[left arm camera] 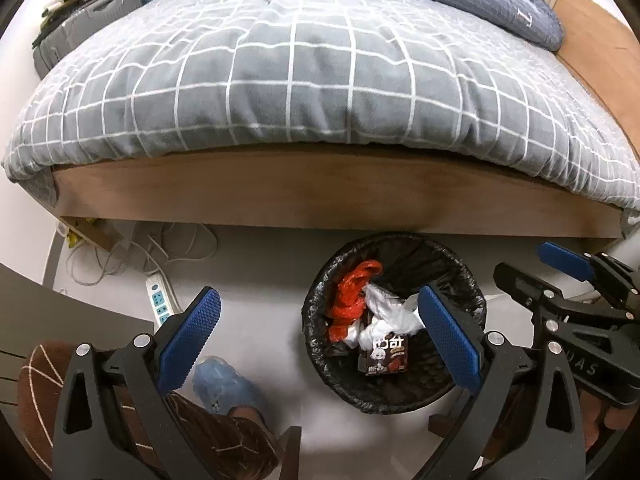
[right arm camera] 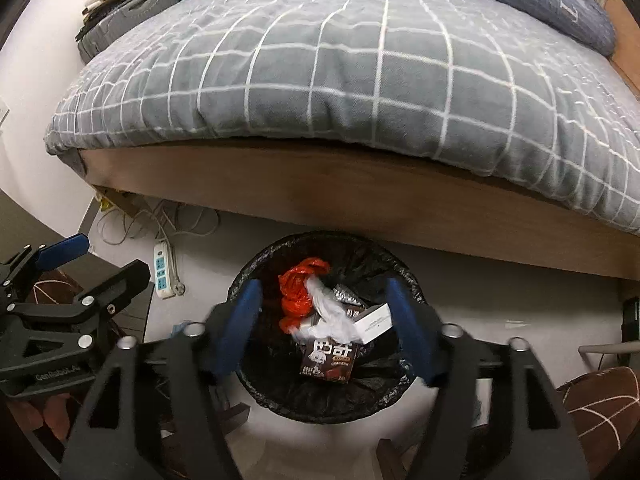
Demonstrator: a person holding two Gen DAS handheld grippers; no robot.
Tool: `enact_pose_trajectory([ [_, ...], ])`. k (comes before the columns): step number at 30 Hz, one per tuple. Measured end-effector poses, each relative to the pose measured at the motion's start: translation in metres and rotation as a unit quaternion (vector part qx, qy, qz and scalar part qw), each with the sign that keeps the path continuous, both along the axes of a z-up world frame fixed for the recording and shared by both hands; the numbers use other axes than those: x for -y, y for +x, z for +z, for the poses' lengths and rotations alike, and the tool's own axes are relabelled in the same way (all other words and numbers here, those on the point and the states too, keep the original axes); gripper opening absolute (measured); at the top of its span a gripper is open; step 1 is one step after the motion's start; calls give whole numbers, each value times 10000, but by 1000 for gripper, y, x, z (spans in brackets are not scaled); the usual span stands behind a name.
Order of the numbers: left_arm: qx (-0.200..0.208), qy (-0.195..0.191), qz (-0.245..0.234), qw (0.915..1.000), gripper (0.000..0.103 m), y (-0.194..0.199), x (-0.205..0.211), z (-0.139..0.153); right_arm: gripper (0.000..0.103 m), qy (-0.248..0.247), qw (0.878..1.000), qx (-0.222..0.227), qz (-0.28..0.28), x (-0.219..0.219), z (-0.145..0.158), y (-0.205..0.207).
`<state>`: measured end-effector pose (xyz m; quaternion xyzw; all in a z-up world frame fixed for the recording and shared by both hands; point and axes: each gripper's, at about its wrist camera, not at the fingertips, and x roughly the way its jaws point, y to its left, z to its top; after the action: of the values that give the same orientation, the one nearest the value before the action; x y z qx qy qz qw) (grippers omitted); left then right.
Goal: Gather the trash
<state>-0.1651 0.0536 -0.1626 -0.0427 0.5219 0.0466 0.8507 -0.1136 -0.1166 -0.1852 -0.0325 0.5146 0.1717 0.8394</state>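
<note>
A round bin with a black liner (left arm camera: pixel 316 320) (right arm camera: pixel 248 376) stands on the floor by the bed. In it lie a red plastic bag (left arm camera: pixel 350 300) (right arm camera: pixel 296 292), white crumpled plastic (left arm camera: pixel 390 312) (right arm camera: pixel 332 316), a brown drink carton (left arm camera: pixel 386 354) (right arm camera: pixel 330 360) and a white card (right arm camera: pixel 372 324). My left gripper (left arm camera: pixel 320 328) is open and empty, above the floor just left of the bin. My right gripper (right arm camera: pixel 326 328) is open and empty, straight above the bin; it also shows in the left wrist view (left arm camera: pixel 532 268).
A bed with a grey checked duvet (left arm camera: pixel 320 72) (right arm camera: pixel 360 64) and a wooden side board (left arm camera: pixel 320 192) lies just behind the bin. A white power strip (left arm camera: pixel 160 300) (right arm camera: pixel 164 272) with cables lies on the floor at left. A blue shoe cover (left arm camera: pixel 224 380) is below.
</note>
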Motion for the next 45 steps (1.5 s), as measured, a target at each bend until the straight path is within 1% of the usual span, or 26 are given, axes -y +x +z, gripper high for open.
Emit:
enact_pose_trajectory([
  [1,20,-7,-9,10000,97,0,1,3,77,9,10000,67,-36,3,5,-1],
  [4,131,-58,-46,9999,97,1,6,16,85,17,9997,231,-119,13,21,-1],
  [9,417,-90,-32,9991,97,0,18,44,95,-173,9965,772,-254,30,57,-4],
  [11,526,-57,-88,9986,97,0,24,56,95,-210,9948,939,-339,37,74,-5],
  [14,739,-111,-119,9971,97,-2,30,75,95,-244,9916,1151,-537,50,100,-10],
  [19,1098,-77,-249,9936,97,-12,45,116,95,-167,9878,1330,-791,71,134,-27],
  [22,1220,-71,-224,9923,97,-19,50,135,95,-108,9858,1427,-877,76,149,-36],
  [25,1325,-55,-230,9909,97,-25,52,149,95,-101,9843,1501,-925,79,159,-45],
  [28,1388,-36,-223,9901,97,-30,54,157,95,-39,9839,1514,-945,82,165,-49],
  [37,1418,45,-188,9897,97,-36,55,164,95,23,9806,1693,-986,83,178,-55],
  [45,1436,36,-200,9894,97,-38,53,168,95,-22,9798,1724,-1009,81,182,-57],
])
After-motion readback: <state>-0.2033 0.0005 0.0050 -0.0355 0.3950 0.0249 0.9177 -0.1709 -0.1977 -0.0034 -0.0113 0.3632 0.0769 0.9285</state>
